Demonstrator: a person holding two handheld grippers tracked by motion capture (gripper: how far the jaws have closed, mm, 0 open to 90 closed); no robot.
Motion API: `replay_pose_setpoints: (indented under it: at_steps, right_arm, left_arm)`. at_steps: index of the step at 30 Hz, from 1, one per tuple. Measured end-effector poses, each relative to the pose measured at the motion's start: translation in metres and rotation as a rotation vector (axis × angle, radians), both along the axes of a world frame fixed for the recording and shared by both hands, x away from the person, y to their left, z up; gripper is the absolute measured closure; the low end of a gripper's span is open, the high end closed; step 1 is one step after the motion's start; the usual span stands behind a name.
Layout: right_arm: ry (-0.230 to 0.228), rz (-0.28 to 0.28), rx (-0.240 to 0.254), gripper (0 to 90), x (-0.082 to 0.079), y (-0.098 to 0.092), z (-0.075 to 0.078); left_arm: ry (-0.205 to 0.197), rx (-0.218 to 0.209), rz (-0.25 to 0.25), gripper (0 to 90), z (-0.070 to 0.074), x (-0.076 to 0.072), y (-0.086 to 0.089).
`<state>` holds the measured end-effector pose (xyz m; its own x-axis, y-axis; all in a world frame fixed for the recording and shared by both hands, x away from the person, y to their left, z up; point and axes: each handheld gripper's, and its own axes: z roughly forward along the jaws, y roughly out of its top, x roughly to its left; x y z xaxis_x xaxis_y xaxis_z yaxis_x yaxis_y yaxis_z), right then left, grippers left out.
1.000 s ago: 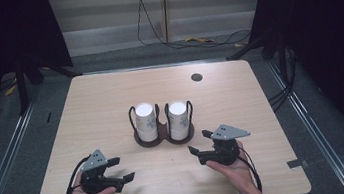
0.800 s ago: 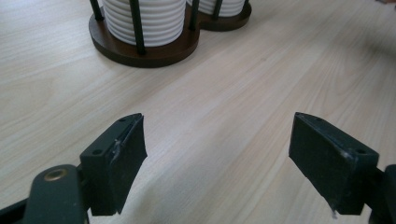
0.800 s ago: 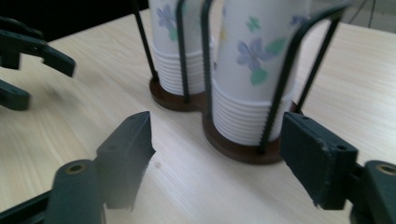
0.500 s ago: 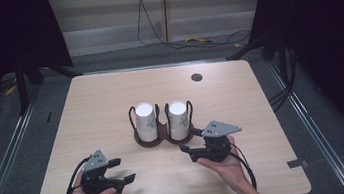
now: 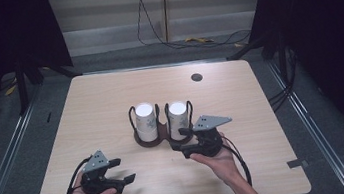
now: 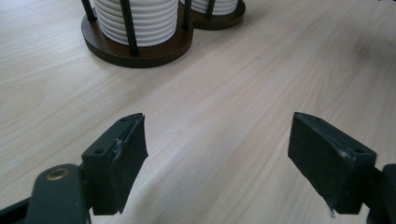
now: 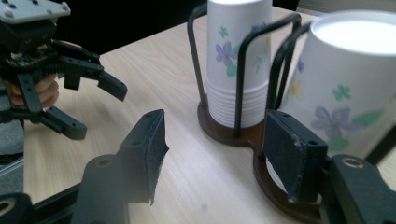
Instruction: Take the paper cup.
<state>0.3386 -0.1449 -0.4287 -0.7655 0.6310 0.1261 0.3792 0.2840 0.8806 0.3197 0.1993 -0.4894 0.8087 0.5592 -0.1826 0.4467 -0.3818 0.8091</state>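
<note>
- The right gripper [image 5: 182, 142] is closing in on the right cup stack [image 5: 178, 117], coming at it from the near right side, low down by the wooden holder [image 5: 141, 139]. I am reading this as the approach step before a cup is taken.
- Its jaws have just been narrowing, yet a gap is showing between them and nothing is sitting in it. They are standing apart and empty, with the right stack just beyond the far jaw.
- The left gripper [image 5: 123, 170] is resting at the near left of the table [image 5: 263, 115], well apart from the holder. Its jaws are spread wide and gripping nothing.
- Both stacks are standing upright at the middle of the table, each inside black wire loops. The left cup stack [image 5: 146, 121] is standing untouched beside the right one.
- The next move is probably calling for the right jaws to widen again and rise towards the top cup. A wire loop is running up the stack's side, so the pads need to be landing on paper, not on wire.
- Too hard a squeeze is likely to be crushing the thin cup wall.
</note>
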Motion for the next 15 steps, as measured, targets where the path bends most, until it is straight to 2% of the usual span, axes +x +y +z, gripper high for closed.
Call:
replay_pose_setpoints:
  at_steps: [4,10,15]
  right_arm:
    - [0.002,0.035,-0.013,38.8,0.009,0.009,0.008]
    - [-0.009,0.053,0.001,38.3,0.019,0.017,0.017]
    - [-0.010,0.068,-0.015,37.1,0.028,0.027,0.024]
  left_arm:
    - [0.004,0.003,-0.001,19.7,-0.001,0.000,-0.001]
    - [0.002,0.007,-0.004,19.7,0.000,0.001,0.001]
    - [0.000,0.009,-0.003,19.7,0.000,0.000,0.001]
